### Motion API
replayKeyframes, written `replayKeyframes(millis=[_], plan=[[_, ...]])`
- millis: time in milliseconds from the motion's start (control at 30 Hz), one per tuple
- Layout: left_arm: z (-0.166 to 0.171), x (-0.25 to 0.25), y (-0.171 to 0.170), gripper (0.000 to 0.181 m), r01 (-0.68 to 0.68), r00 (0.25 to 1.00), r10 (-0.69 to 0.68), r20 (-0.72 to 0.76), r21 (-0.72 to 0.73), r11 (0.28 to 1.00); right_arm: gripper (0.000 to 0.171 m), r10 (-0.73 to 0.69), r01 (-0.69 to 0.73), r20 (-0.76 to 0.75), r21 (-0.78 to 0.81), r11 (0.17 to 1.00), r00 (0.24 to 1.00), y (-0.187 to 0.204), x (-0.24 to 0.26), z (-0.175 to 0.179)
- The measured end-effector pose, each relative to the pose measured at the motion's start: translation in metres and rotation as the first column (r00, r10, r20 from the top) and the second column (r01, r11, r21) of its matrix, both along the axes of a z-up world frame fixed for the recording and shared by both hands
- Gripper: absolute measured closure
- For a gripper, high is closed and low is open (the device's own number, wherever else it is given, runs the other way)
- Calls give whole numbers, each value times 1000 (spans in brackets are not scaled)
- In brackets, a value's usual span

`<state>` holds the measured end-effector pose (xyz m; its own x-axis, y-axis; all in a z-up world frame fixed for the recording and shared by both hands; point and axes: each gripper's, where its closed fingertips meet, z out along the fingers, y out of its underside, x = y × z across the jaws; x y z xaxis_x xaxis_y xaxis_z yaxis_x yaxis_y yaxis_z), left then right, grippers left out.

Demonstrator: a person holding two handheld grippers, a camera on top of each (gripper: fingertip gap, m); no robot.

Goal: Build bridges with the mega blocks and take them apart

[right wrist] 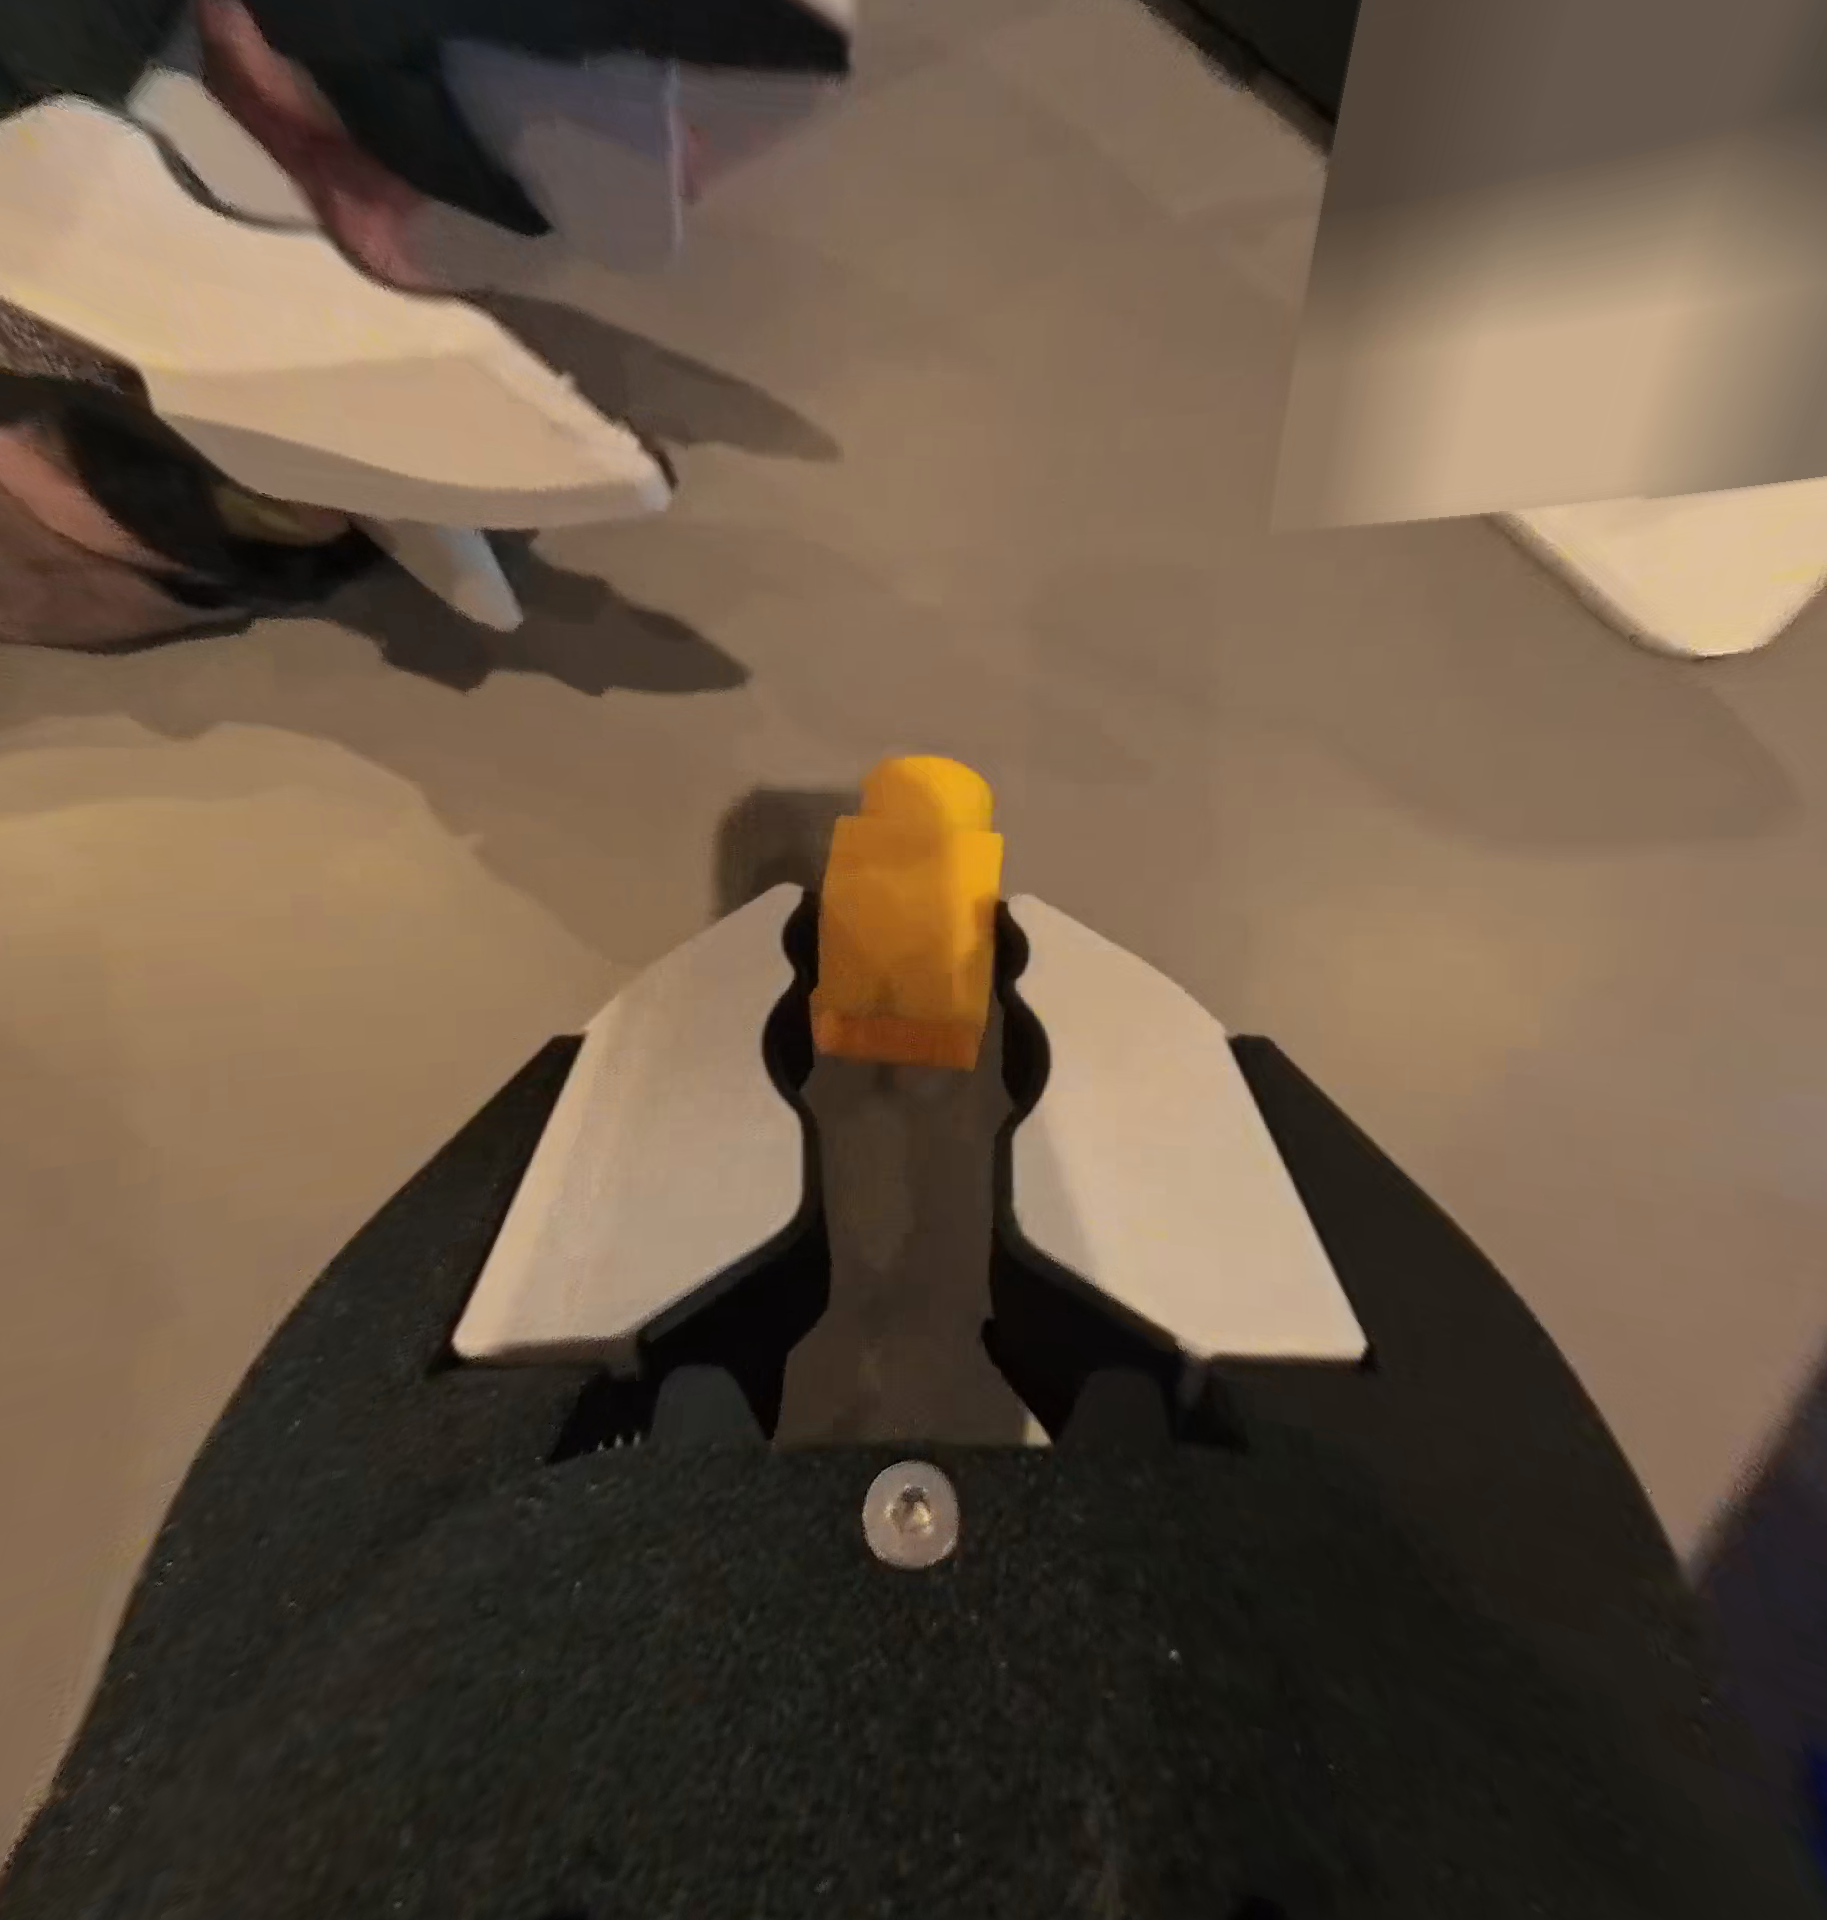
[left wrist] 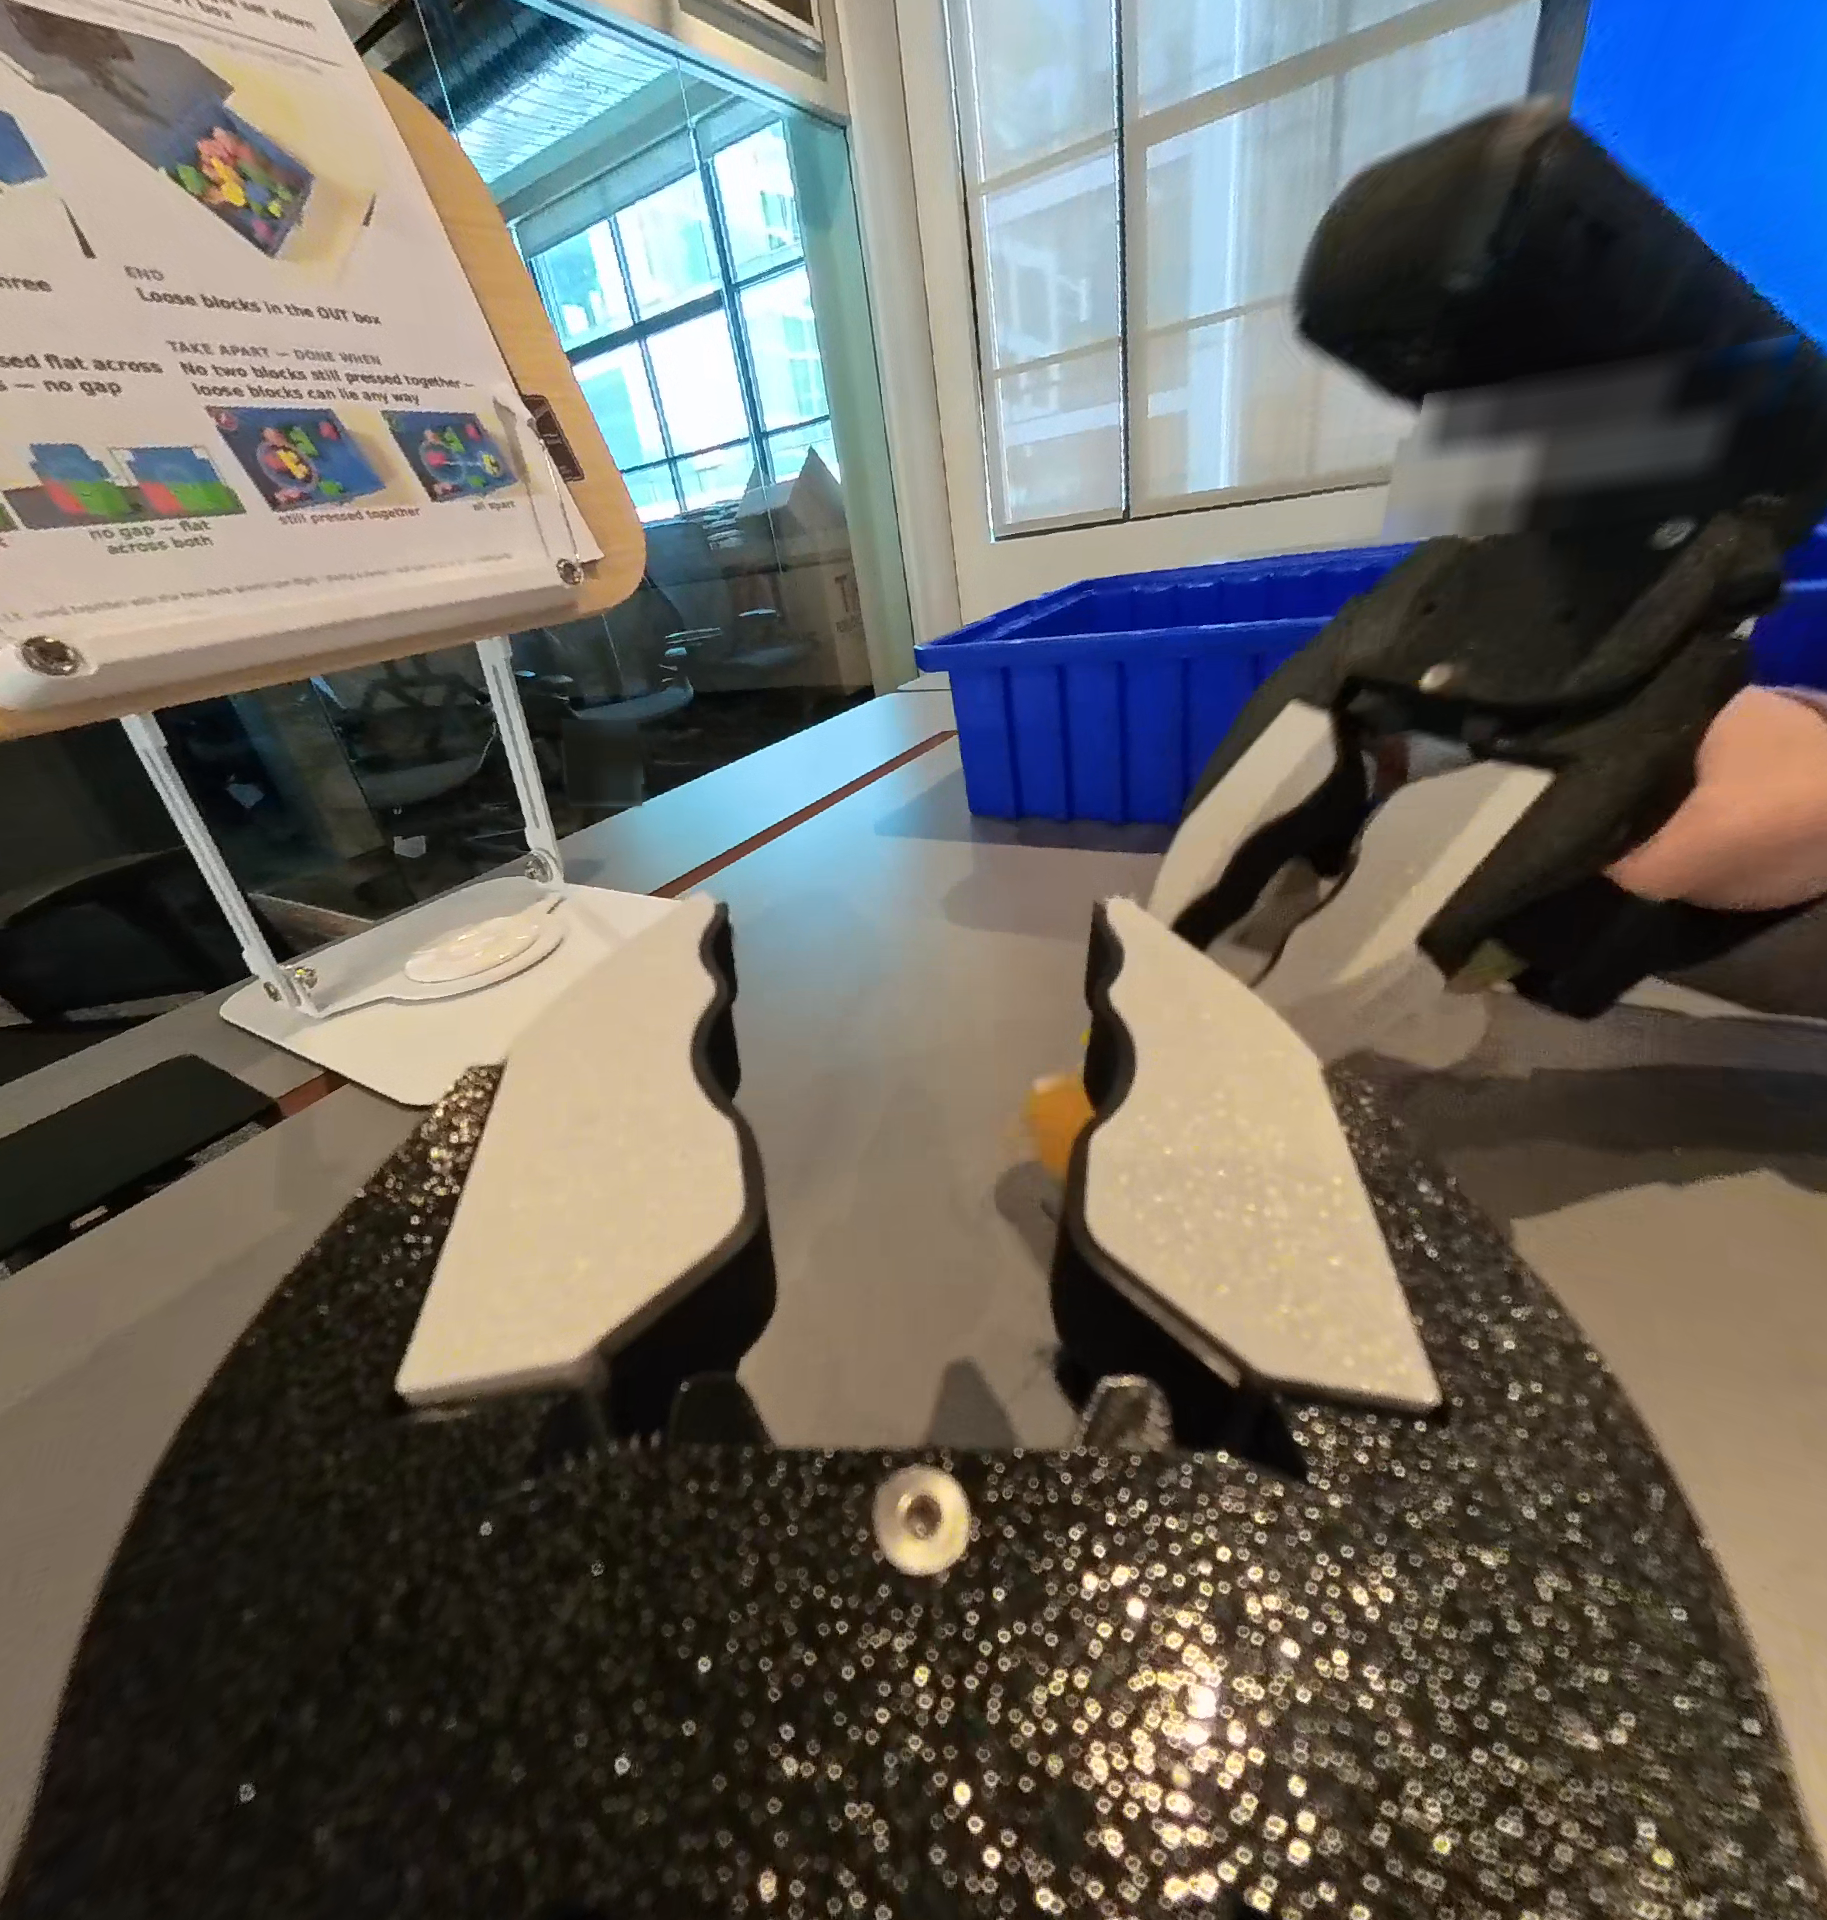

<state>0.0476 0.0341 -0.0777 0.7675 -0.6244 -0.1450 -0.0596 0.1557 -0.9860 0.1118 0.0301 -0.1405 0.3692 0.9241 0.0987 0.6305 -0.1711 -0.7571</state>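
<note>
My right gripper (right wrist: 904,914) is shut on a small orange block (right wrist: 914,925), holding it by its sides at the fingertips just above the grey table (right wrist: 265,935). In the left wrist view the right gripper (left wrist: 1273,945) comes in from the upper right, held by a hand, and only a bit of the orange block (left wrist: 1054,1127) shows behind my left gripper's right finger. My left gripper (left wrist: 909,925) is open wide and empty, low over the table, just left of the right gripper. It also shows in the right wrist view (right wrist: 576,551) at the upper left.
A blue bin (left wrist: 1096,707) stands at the back right of the table. An instruction sheet on a wooden board (left wrist: 265,312) stands at the left on a white stand base (left wrist: 421,977), which also shows in the right wrist view (right wrist: 1719,582).
</note>
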Motion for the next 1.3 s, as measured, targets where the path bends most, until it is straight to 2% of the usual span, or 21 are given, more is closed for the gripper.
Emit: replayKeyframes(millis=[67, 133, 200, 300, 367, 500, 600, 667, 800, 933, 1100, 1300], plan=[[0, 0, 0, 117, 2, 1000, -2, -1, 1, 1000, 139, -69, 73, -32, 129, 989, 997, 9, 17, 28], [0, 0, 0, 117, 2, 1000, -2, 1, 2, 1000, 139, -180, 194, -76, 282, 939, 981, 22, 45, 66], [0, 0, 0, 117, 2, 1000, -2, 3, 2, 1000, 139, -327, 344, -116, 426, 837, 938, 35, 87, 103], [0, 0, 0, 117, 3, 1000, -3, 5, -1, 1000, 139, -566, 544, -128, 509, 668, 815, 50, 162, 135], [0, 0, 0, 117, 2, 1000, -2, 4, -2, 1000, 139, -683, 637, -117, 500, 587, 721, 56, 207, 136], [1, 0, -1, 117, 6, 1000, -6, 4, 4, 1000, 139, -810, 729, -4, 437, 527, 587, 63, 263, 109], [1, 0, 0, 117, 5, 1000, -5, 5, 3, 1000, 139, -834, 743, 76, 416, 525, 547, 64, 278, 91], [1, 0, 0, 117, 5, 1000, -5, 7, 2, 1000, 139, -828, 740, 97, 401, 540, 552, 65, 277, 83], [2, -1, 0, 117, 1, 1000, -1, 19, 0, 1000, 109, -803, 719, 55, 411, 561, 594, 67, 257, 89], [3, -4, 1, 117, -4, 999, 4, 42, -8, 1000, 106, -707, 640, -1, 425, 640, 707, 67, 209, 106], [6, -12, 5, 117, -38, 996, 39, 85, -16, 999, 104, -458, 446, -90, 452, 773, 885, 56, 121, 124], [8, -31, 14, 116, -180, 980, 178, 90, 10, 984, 107, -275, 258, -78, 649, 715, 958, 41, 58, 138]])
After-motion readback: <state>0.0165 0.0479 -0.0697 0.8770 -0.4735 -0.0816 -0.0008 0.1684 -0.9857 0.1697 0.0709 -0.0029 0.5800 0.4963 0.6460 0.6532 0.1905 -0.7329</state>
